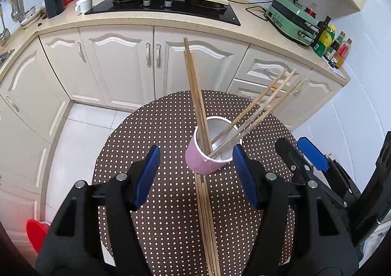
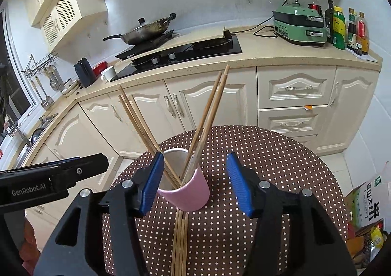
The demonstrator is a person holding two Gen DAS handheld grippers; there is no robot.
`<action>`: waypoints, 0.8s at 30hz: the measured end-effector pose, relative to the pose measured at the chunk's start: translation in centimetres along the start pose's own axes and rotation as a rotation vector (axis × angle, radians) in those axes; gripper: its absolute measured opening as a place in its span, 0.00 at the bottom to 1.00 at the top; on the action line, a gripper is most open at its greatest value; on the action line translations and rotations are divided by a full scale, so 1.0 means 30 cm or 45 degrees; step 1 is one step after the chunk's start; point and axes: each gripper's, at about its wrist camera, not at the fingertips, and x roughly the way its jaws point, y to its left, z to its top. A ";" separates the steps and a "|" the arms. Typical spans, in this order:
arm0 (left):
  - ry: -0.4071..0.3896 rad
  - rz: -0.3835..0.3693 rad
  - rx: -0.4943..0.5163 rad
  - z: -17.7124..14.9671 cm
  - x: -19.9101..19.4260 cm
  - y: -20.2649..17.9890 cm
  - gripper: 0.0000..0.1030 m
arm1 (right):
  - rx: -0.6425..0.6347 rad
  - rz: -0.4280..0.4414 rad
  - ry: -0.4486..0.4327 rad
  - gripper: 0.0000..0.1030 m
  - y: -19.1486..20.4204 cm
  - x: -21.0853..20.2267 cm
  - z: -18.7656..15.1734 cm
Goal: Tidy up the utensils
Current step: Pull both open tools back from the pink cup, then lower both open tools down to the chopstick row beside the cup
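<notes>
While both tongs, left (image 1: 195, 175) and right (image 2: 194, 182), gape empty, grasp the loose chopsticks (image 1: 206, 222) together mid-length beside the pink cup (image 1: 204, 162), then lift steeply.

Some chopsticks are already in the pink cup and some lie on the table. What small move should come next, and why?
Probably lower the right tool toward the loose chopsticks lying flat on the dotted table just in front of the pink cup. Both tools stand open and hold nothing, several chopsticks already lean inside the cup, and this bundle is what remains outside.
</notes>
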 end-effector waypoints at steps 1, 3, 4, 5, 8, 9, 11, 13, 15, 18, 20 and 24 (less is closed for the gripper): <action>0.006 0.001 -0.001 -0.008 -0.001 -0.001 0.59 | -0.001 0.000 0.003 0.51 -0.001 -0.004 -0.004; 0.012 0.004 -0.003 -0.020 -0.004 -0.001 0.59 | -0.004 -0.001 0.008 0.53 -0.004 -0.014 -0.017; 0.016 0.008 -0.004 -0.030 -0.005 -0.001 0.59 | -0.008 -0.002 0.013 0.55 -0.004 -0.020 -0.026; 0.021 0.011 -0.005 -0.040 -0.005 -0.001 0.59 | -0.011 -0.004 0.016 0.56 -0.004 -0.024 -0.032; 0.042 0.019 -0.010 -0.071 0.000 0.003 0.59 | -0.017 -0.009 0.037 0.58 -0.006 -0.027 -0.054; 0.047 0.021 -0.011 -0.077 0.002 0.003 0.59 | -0.019 -0.009 0.047 0.58 -0.007 -0.028 -0.065; 0.065 0.029 -0.012 -0.100 0.008 0.006 0.59 | -0.024 -0.012 0.061 0.59 -0.008 -0.030 -0.081; 0.080 0.037 -0.014 -0.122 0.014 0.009 0.59 | -0.029 -0.012 0.081 0.61 -0.010 -0.029 -0.098; 0.094 0.046 -0.014 -0.140 0.022 0.010 0.60 | -0.032 -0.018 0.108 0.63 -0.011 -0.026 -0.117; 0.127 0.061 -0.012 -0.173 0.041 0.014 0.60 | -0.027 -0.028 0.154 0.63 -0.017 -0.014 -0.153; 0.152 0.070 -0.016 -0.198 0.058 0.020 0.60 | -0.023 -0.035 0.184 0.63 -0.024 -0.003 -0.173; 0.201 0.097 -0.015 -0.242 0.089 0.036 0.60 | -0.018 -0.055 0.267 0.66 -0.030 0.032 -0.225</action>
